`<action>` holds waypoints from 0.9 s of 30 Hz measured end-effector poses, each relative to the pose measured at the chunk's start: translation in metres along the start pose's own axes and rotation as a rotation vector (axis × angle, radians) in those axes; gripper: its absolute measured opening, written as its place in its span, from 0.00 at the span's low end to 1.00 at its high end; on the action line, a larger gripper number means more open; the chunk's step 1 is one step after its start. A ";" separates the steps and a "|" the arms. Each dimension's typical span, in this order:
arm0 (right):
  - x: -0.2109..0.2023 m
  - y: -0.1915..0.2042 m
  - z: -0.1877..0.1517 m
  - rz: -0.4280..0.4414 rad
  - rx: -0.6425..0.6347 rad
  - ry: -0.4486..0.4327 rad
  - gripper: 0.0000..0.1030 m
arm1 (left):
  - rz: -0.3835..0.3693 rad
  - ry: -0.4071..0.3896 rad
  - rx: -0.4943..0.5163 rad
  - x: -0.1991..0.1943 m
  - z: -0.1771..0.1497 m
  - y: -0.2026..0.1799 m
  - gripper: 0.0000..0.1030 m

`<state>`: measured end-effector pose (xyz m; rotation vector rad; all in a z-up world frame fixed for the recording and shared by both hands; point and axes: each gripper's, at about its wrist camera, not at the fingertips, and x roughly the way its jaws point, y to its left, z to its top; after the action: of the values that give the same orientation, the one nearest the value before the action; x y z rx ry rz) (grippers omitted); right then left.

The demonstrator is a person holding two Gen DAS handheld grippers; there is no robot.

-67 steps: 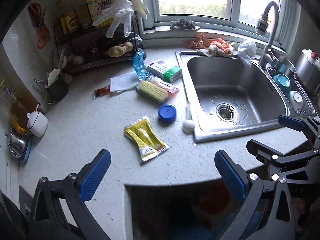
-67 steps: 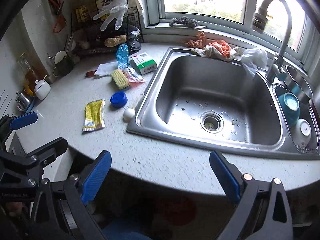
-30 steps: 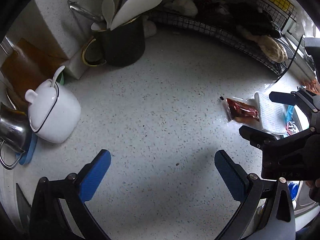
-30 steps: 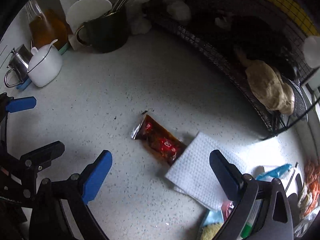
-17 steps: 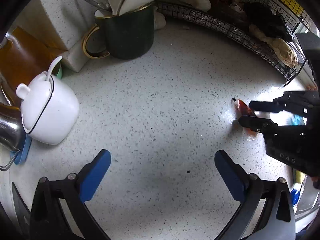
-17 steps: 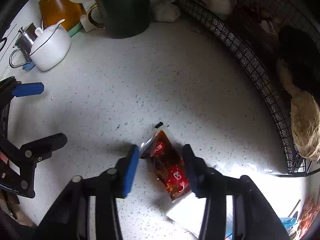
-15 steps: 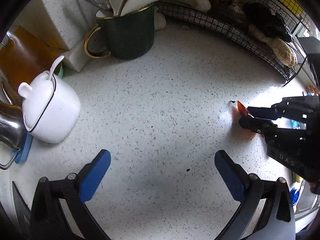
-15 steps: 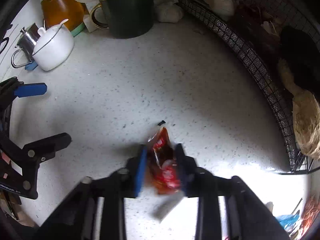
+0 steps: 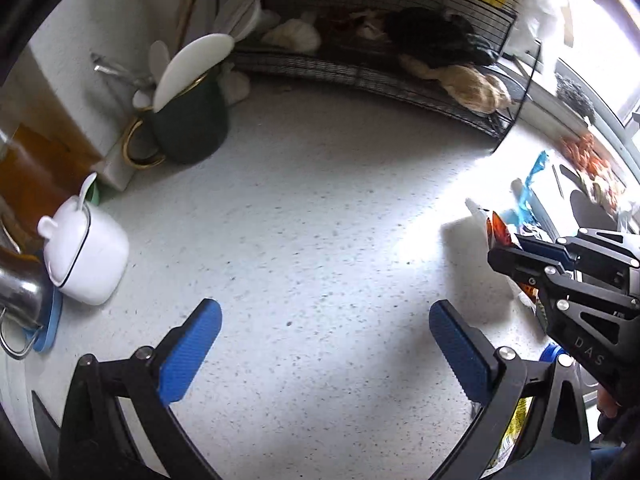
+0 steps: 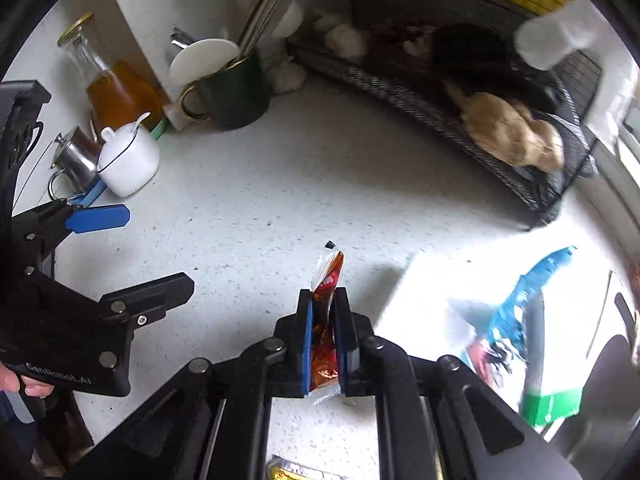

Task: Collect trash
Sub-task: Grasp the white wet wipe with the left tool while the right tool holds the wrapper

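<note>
My right gripper (image 10: pixel 322 304) is shut on a red sauce packet (image 10: pixel 325 312) and holds it on edge above the speckled counter (image 10: pixel 280 200). The packet's tip (image 9: pixel 496 230) also shows in the left wrist view, sticking out of the right gripper (image 9: pixel 506 245). My left gripper (image 9: pixel 326 344) is open and empty over bare counter (image 9: pixel 320 240); it also shows in the right wrist view (image 10: pixel 120 248). A white paper napkin (image 10: pixel 432 280), a blue wrapper (image 10: pixel 524 296) and a green-and-white box (image 10: pixel 556 400) lie to the right.
A dark green mug with utensils (image 9: pixel 188 120), a white sugar pot (image 9: pixel 86 248) and a steel pot (image 9: pixel 16 300) stand at the left. A black wire rack (image 9: pixel 380 76) runs along the back. A yellow packet (image 9: pixel 516 420) lies near the front right.
My right gripper closed on the red sauce packet and lifted it off the counter, clear of the napkin. My left gripper stayed open and drifted a little.
</note>
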<state>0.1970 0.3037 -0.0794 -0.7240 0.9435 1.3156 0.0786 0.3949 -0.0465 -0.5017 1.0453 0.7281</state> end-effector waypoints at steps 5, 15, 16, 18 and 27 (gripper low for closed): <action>-0.030 -0.031 -0.023 -0.046 0.138 -0.034 0.08 | -0.073 -0.005 0.084 0.008 0.016 -0.034 1.00; -0.061 -0.079 -0.054 -0.082 0.335 -0.071 0.08 | -0.173 0.011 0.252 0.023 0.031 -0.104 1.00; -0.062 -0.084 -0.059 -0.084 0.354 -0.070 0.08 | -0.179 0.015 0.268 0.026 0.032 -0.108 1.00; -0.063 -0.092 -0.069 -0.080 0.391 -0.059 0.08 | -0.195 0.021 0.302 0.027 0.032 -0.118 1.00; -0.078 -0.115 -0.099 -0.123 0.544 -0.079 0.08 | -0.303 0.071 0.435 0.037 0.030 -0.165 1.00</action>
<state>0.2946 0.1654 -0.0642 -0.3008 1.1099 0.9104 0.2311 0.3163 -0.0618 -0.2995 1.1245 0.2045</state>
